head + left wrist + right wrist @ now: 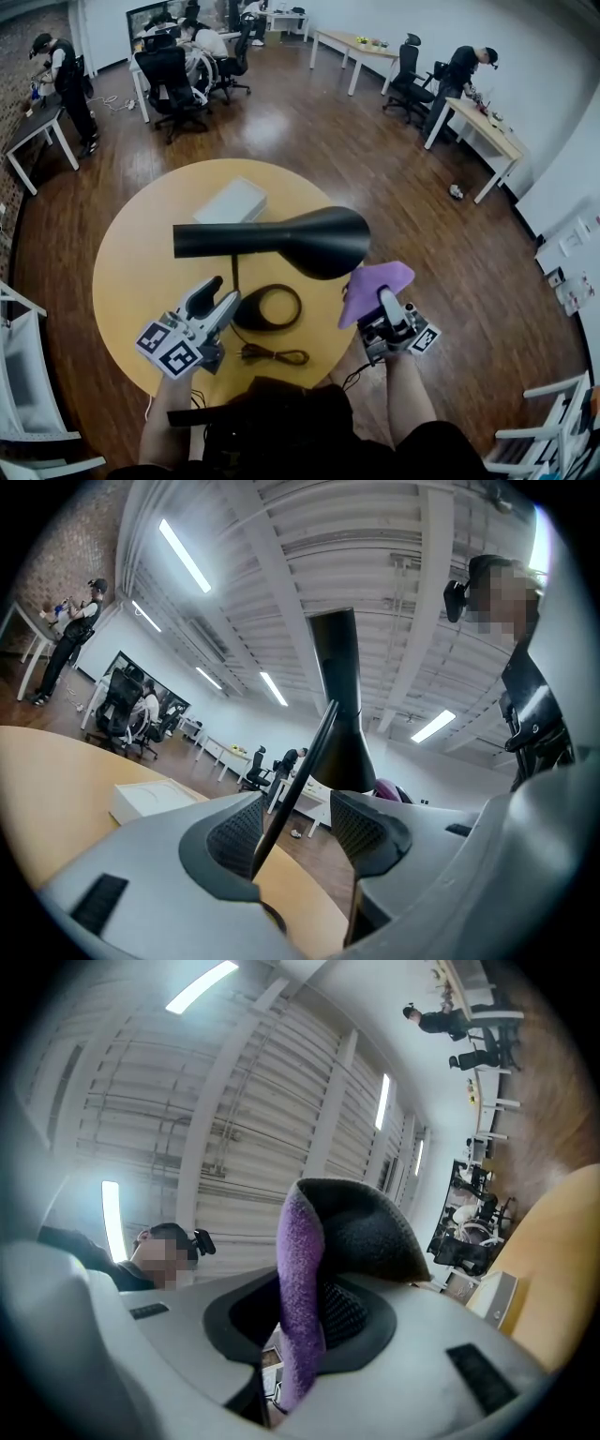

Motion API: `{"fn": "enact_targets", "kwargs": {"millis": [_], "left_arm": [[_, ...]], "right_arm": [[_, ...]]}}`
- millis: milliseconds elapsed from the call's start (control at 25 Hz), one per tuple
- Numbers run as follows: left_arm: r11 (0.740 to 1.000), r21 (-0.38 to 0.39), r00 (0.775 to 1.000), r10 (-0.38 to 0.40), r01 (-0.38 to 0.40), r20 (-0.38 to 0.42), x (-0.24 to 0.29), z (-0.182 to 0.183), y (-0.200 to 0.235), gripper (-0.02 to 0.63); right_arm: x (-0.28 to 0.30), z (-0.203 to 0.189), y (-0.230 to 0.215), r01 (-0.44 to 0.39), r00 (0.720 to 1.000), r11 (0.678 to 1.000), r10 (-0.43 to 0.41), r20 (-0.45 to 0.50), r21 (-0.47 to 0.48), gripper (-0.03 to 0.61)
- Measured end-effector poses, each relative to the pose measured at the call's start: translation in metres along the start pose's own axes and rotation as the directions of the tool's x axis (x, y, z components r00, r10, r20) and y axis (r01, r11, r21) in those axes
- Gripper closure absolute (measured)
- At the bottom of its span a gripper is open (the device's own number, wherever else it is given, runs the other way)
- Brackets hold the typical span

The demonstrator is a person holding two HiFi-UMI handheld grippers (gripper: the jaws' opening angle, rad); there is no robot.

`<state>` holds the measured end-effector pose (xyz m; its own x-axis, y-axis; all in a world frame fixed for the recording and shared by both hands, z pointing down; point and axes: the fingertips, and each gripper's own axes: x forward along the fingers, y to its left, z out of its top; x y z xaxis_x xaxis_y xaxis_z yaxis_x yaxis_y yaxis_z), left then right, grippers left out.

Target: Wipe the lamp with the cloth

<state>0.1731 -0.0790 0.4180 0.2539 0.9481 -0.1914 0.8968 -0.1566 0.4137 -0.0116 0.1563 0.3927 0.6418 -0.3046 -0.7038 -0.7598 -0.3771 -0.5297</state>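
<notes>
A black lamp with a long level shade (309, 239) stands on its ring base (272, 307) on the round wooden table (131, 272). My left gripper (214, 298) is open low beside the base. The lamp's thin stem (300, 780) runs up between its jaws, close to the left pad (234, 841), under the shade (342, 724). My right gripper (386, 298) is shut on a purple cloth (373, 286), which stands up from the jaws (300, 1316) just below the shade's wide end. Whether the cloth touches the shade I cannot tell.
A flat white box (231, 202) lies on the table behind the lamp. The lamp's black cord and plug (272, 354) lie near the front edge. White chairs (23, 375) flank the table. People work at desks and office chairs (173, 89) further back.
</notes>
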Motion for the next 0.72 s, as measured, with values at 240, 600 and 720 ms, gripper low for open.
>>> {"fn": "enact_targets", "kwargs": {"millis": [240, 600, 720], "left_arm": [[0.999, -0.007, 0.999, 0.05, -0.05, 0.006, -0.022, -0.001, 0.005, 0.393], [0.988, -0.021, 0.988, 0.152, -0.152, -0.008, -0.053, -0.021, 0.015, 0.393], [0.984, -0.02, 0.984, 0.175, -0.175, -0.025, -0.059, -0.031, 0.015, 0.393]], "right_arm": [[-0.02, 0.003, -0.02, 0.196, 0.979, 0.979, -0.198, -0.039, -0.063, 0.49], [-0.099, -0.072, -0.125, 0.705, 0.438, 0.588, -0.8, -0.409, -0.396, 0.483], [-0.11, -0.103, -0.134, 0.593, 0.274, 0.565, -0.812, -0.516, -0.573, 0.482]]}}
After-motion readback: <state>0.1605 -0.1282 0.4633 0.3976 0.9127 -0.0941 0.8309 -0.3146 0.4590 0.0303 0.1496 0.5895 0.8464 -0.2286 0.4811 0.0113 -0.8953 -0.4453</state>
